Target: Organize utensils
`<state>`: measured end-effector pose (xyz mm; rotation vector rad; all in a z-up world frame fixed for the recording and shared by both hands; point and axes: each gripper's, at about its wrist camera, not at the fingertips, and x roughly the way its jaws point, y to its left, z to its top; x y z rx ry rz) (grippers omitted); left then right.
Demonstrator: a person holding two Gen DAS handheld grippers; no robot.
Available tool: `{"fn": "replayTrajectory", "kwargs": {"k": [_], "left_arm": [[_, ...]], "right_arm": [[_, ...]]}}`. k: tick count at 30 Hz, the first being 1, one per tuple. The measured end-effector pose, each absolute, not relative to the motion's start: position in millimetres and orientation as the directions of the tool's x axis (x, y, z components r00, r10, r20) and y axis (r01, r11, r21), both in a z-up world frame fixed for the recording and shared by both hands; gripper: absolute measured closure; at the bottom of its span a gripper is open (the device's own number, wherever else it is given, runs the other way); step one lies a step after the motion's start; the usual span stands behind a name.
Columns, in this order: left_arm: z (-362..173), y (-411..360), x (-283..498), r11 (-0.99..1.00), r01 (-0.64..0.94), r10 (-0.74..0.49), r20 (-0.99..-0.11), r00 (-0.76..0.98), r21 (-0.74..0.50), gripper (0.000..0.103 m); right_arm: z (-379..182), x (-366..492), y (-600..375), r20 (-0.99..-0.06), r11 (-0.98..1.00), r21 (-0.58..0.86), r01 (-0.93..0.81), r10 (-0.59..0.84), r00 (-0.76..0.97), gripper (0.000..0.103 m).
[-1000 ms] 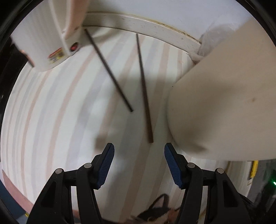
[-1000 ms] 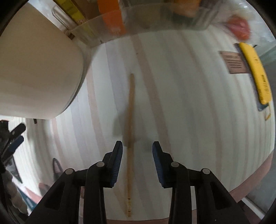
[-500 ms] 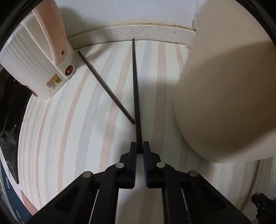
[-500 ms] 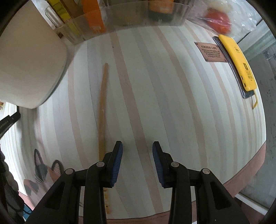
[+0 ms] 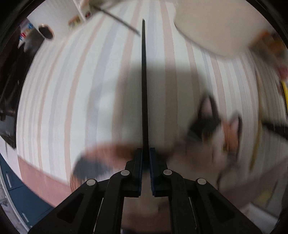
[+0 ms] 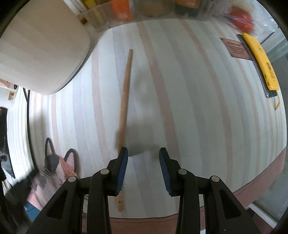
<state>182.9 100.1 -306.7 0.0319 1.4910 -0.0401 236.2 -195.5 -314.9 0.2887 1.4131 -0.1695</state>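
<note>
My left gripper [image 5: 145,153] is shut on a dark chopstick [image 5: 144,81] that points straight ahead, lifted above the striped tablecloth [image 5: 72,90]. A second dark chopstick [image 5: 122,21] lies on the cloth at the far top. My right gripper [image 6: 143,156] is open and empty above the cloth. A light wooden chopstick [image 6: 125,93] lies on the cloth, running from under the left finger [image 6: 122,162] away toward the back. A large cream container [image 6: 41,45] stands at the upper left of the right wrist view and shows at the upper right of the left wrist view [image 5: 216,27].
A cat-face mat [image 6: 54,165] hangs at the table's near edge and shows blurred in the left wrist view [image 5: 216,129]. A clear box of items [image 6: 144,10] stands at the back. A yellow device [image 6: 259,61] and a brown card [image 6: 235,46] lie at the right.
My left gripper closed on the dark chopstick, then lifted it and pulled back from the wall. My right gripper shifted sideways, so the wooden chopstick now lies by its left finger.
</note>
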Motion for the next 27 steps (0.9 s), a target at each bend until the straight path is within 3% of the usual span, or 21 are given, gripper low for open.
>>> {"fn": "replayTrajectory", "kwargs": {"k": [3,8,12,19,21,22,23,24,27], "left_arm": [[-304,103,167,0.999,0.051,-0.011,-0.999,0.043,-0.009,0.098],[-266,114,189,0.999,-0.019,-0.043,-0.990,0.133,-0.046,0.093],[-253,111,216,0.996,-0.058,-0.052,-0.977,0.207,-0.066,0.062],[-289,70,270,0.994,0.047,0.087,-0.981,0.171,0.096,0.063],[-290,66,277,0.991,0.063,0.109,-0.978,0.179,0.122,0.071],[-289,63,278,0.989,0.066,0.117,-0.974,0.195,0.132,0.080],[-292,61,278,0.987,0.079,0.122,-0.975,0.186,0.139,0.093],[-291,61,275,0.988,0.078,0.119,-0.975,0.189,0.135,0.099],[-296,53,271,0.988,0.054,0.133,-0.976,0.170,0.144,0.100]], "right_arm": [[-315,243,-192,-0.984,0.955,0.121,0.272,0.080,0.158,0.064],[-317,261,-194,-0.984,0.955,0.130,0.266,0.090,0.157,0.064],[-303,284,-203,-0.973,0.940,0.172,0.294,0.116,0.198,0.064],[-297,293,-166,-0.975,0.962,0.120,0.246,0.068,0.211,0.065],[-295,295,-155,-0.980,0.975,0.072,0.211,0.030,0.195,0.073],[-294,295,-151,-0.983,0.979,0.055,0.197,0.019,0.185,0.088],[-296,294,-146,-0.984,0.981,0.049,0.188,0.016,0.176,0.094],[-295,293,-144,-0.987,0.983,0.047,0.178,0.018,0.161,0.094],[-296,280,-126,-0.992,0.989,0.038,0.141,0.021,0.124,0.095]]}}
